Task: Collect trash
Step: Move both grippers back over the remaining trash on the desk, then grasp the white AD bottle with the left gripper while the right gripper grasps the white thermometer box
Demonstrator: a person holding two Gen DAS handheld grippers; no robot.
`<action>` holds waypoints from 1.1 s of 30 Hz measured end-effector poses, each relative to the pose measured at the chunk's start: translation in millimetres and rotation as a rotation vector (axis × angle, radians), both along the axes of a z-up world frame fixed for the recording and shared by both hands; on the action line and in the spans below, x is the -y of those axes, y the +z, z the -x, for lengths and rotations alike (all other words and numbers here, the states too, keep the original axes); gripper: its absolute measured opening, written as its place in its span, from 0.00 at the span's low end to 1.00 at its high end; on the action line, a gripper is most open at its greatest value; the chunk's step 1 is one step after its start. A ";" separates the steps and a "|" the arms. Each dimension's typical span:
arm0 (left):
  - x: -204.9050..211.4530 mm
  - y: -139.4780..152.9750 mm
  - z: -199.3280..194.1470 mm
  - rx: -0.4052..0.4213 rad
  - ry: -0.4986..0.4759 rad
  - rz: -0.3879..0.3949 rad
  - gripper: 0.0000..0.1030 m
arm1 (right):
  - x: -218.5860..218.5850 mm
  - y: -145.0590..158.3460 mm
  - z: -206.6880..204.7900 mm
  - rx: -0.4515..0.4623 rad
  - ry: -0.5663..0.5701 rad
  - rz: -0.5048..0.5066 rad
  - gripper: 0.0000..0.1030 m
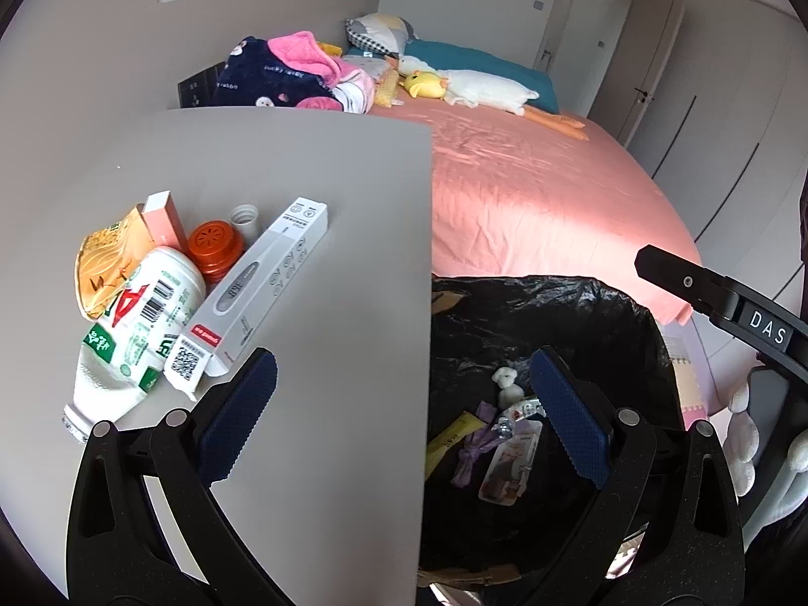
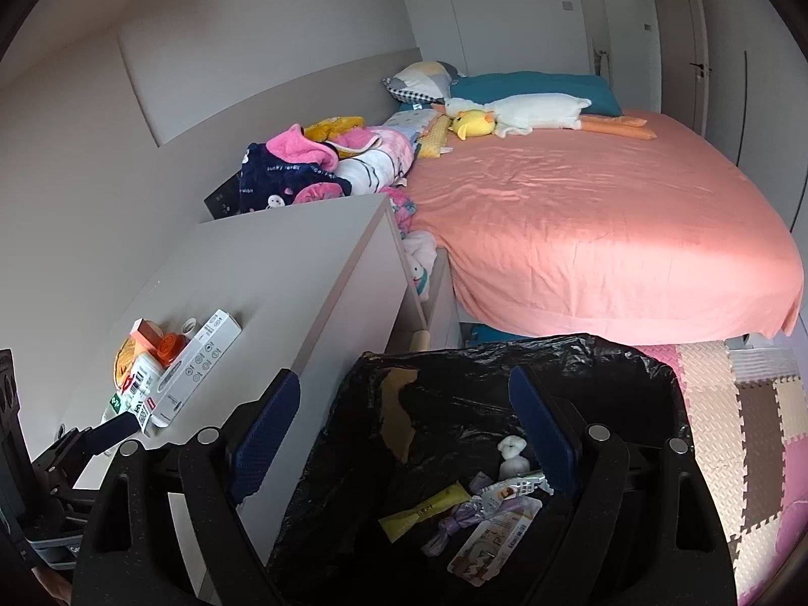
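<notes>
- Plainly, both grippers have their jaws spread wide and hold nothing.
- Seen from its own wrist camera, the left gripper (image 1: 404,384) straddles the edge of the grey nightstand (image 1: 323,252): one blue pad is over the tabletop, the other over the bin.
- The right gripper (image 2: 404,404) hangs above the trash bin (image 2: 631,363), which is lined with a black bag and stands just beside the nightstand at the foot of the bed (image 2: 581,232).
- Trash still lies in a cluster on the tabletop: a long white thermometer box (image 1: 262,288), a crushed white bottle (image 1: 136,323) with green and red print, an orange cap (image 1: 214,242), a small white cap (image 1: 246,217), a pink carton (image 1: 164,219) and a yellow snack wrapper (image 1: 103,262). The items touch or overlap one another.
- Inside the bin, at the bottom, are a yellow packet (image 2: 424,510), a purple wrapper (image 2: 449,525), a white crumpled tissue (image 2: 512,449) and a flat printed package (image 2: 497,540).
- On the pink sheet, a white goose plush (image 2: 535,111) and a yellow duck plush (image 2: 472,123) lie by the pillows.
</notes>
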State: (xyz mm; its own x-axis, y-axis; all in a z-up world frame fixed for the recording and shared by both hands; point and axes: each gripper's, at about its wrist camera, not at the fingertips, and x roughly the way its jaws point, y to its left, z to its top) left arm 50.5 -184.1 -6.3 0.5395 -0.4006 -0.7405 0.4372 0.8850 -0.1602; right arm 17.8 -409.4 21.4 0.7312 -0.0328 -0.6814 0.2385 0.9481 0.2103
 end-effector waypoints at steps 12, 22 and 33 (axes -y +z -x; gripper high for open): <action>-62.4 -1.6 -20.5 -0.008 0.098 0.010 0.94 | -57.8 -9.9 -36.9 -0.045 0.101 0.007 0.83; -105.9 -6.1 -44.7 -0.025 0.164 0.020 0.94 | -94.9 -18.3 -65.1 -0.070 0.145 0.000 0.82; -141.0 -21.2 -65.9 -0.079 0.225 0.039 0.94 | -130.4 -32.9 -95.9 -0.106 0.192 -0.032 0.82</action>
State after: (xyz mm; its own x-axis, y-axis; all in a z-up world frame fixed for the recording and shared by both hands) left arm 116.4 -43.1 -27.6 0.5592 -0.3061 -0.7704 0.2143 0.9511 -0.2224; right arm 113.6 -279.1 -11.5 0.6460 0.1235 -0.7533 0.0763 0.9714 0.2248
